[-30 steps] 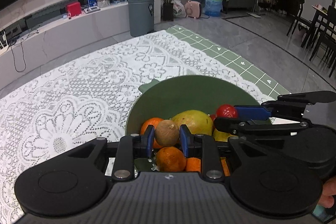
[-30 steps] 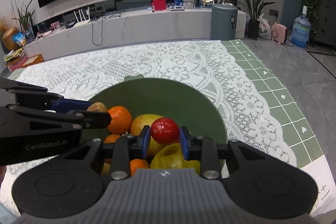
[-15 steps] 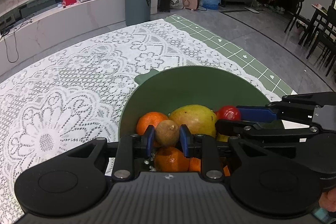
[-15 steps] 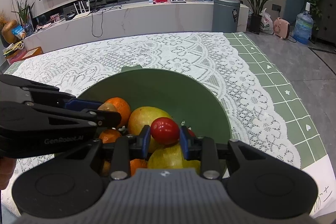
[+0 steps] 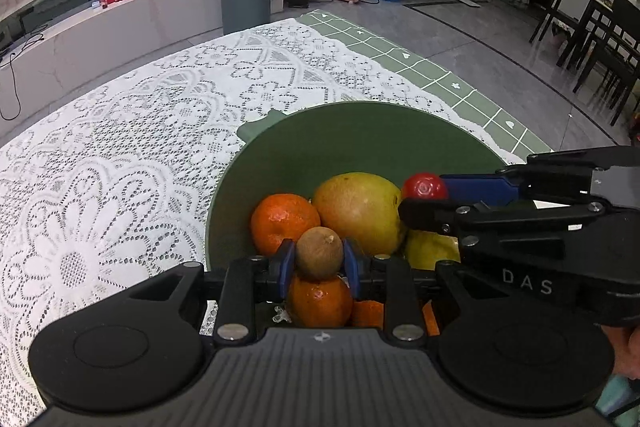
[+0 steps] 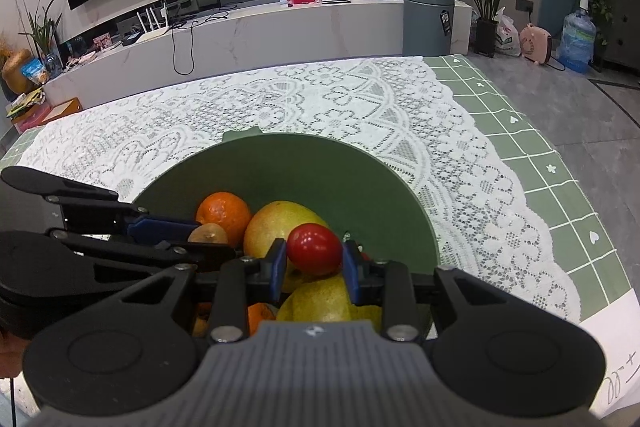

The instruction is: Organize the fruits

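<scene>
Lace-covered table, green bowl of fruit, both grippers low over it

Since a second ago the left gripper (image 5: pixel 319 259) has sunk toward the bowl (image 5: pixel 360 139), its jaws just starting to part around the small brown fruit (image 5: pixel 319 257), now at lower centre of its view just above an orange (image 5: pixel 318 301); a release looks close. At lower centre of the other view, the right gripper (image 6: pixel 315 257) stays clamped on the red fruit (image 6: pixel 315 245), above the yellow fruit (image 6: pixel 320 301).

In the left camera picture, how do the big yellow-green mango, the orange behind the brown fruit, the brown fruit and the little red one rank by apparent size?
1. Mango
2. Orange
3. Brown fruit, though it is nearest the camera, which flatters it
4. Red fruit, partly hidden, so unsure
</scene>
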Tool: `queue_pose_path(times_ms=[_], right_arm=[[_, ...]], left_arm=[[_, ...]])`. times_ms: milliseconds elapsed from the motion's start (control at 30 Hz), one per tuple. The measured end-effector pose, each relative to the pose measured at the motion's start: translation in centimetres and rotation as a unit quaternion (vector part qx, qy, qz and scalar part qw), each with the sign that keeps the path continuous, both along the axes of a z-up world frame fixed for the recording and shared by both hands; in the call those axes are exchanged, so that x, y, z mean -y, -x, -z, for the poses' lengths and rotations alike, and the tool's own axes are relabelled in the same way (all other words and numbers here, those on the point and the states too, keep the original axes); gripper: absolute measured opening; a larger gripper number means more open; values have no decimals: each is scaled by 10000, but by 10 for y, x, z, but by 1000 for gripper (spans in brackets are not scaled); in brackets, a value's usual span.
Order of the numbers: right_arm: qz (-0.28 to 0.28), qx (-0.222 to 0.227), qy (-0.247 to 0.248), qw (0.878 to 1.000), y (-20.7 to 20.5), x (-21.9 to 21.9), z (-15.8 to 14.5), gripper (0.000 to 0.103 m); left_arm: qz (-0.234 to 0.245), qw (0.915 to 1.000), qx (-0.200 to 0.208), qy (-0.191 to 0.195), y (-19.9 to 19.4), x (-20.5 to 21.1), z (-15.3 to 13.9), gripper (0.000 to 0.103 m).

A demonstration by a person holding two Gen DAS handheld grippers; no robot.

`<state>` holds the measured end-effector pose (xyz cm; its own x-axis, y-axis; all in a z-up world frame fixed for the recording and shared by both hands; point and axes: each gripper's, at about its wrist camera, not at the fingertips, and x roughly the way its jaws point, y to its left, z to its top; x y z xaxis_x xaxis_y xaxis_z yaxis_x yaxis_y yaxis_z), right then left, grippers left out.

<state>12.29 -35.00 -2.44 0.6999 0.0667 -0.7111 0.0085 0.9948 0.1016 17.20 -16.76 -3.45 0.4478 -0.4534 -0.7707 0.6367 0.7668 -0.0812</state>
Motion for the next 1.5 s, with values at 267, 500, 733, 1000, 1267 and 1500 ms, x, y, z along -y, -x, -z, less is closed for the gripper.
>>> queue_pose_path(times_ms=[267,500,733,1000,1267,1500], right_arm=[[43,55,-69,10000,1,3,-1,27],[-7,179,-122,9998,3,2,-3,27],[-293,249,0,9993,0,-10,-4,27],[-236,278,60,9993,-4,-11,-3,27],[-92,215,96,9997,-2,-7,-2,28],[72,63,132,9999,4,-5,-1,29]], left_arm=[[-73,9999,-66,81,1,-3,-2,37],[-323,9984,-5,466,3,-22,-20,43],[-717,9961,473,211,3,-29,-37,44],[-930,9944,498,112,5,-40,-38,47],[-1032,9937,424,105,11,-46,-37,47],[-1159,9924,408,88,15,-56,-38,47]])
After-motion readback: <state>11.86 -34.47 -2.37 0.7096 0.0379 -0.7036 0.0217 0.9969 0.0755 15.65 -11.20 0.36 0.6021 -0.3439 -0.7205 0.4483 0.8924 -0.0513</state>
